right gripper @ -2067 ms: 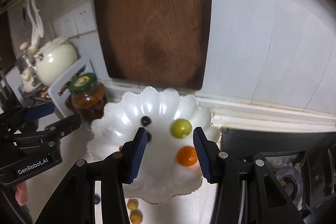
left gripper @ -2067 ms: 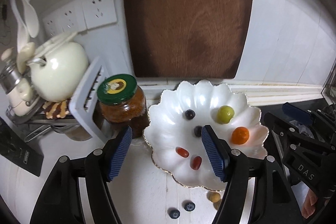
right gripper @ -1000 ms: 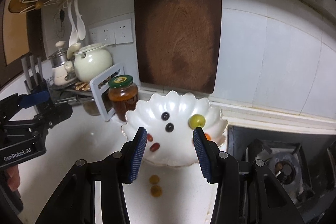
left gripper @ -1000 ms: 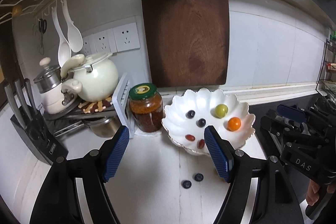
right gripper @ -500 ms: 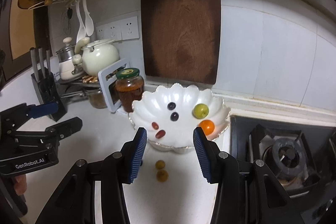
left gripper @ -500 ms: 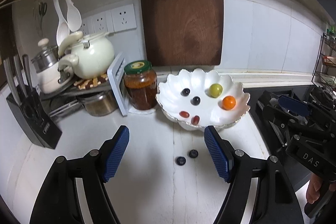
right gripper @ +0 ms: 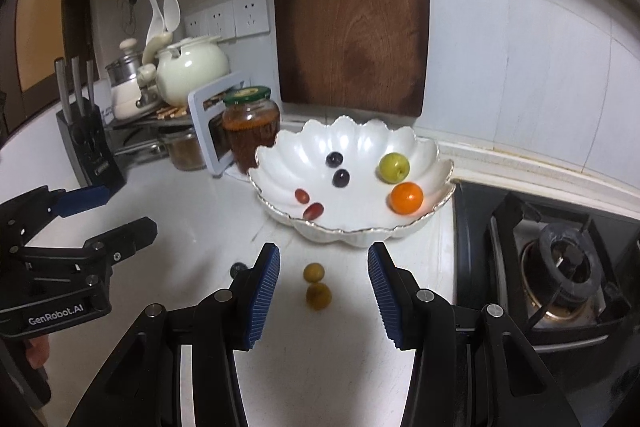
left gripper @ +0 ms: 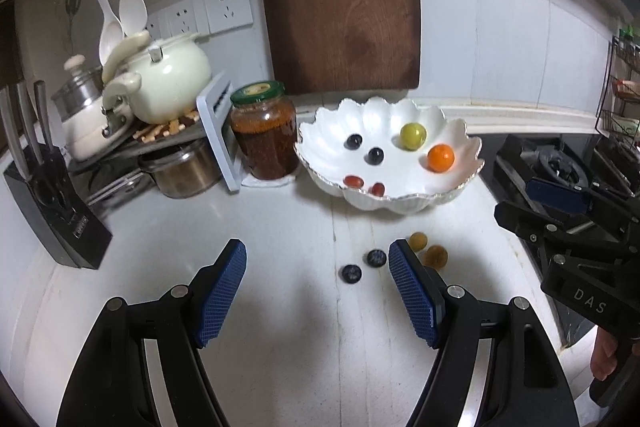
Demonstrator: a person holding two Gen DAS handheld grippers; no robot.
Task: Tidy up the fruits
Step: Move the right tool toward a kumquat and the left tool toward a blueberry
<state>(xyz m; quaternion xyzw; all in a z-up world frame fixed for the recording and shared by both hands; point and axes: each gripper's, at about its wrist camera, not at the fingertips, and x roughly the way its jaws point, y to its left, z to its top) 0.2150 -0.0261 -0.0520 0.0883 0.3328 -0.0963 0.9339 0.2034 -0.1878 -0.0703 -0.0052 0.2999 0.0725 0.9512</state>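
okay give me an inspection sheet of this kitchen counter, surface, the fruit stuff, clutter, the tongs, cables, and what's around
Surface: white countertop, bare in front of the bowl apart from loose fruit.
Job's things: white scalloped bowl holds two dark berries, a green fruit, an orange fruit and two red fruits. On the counter: two blueberries and two yellow-brown fruits.
Clutter: jar with green lid, cream pot, knife block, steel pots on a rack.
Tongs: left tongs open, empty, above the blueberries; right tongs open, empty, framing the yellow-brown fruits.
Cables: nothing seen.
Surroundings: cutting board against the tiled wall, wall sockets, hanging spoons, gas stove to the right.
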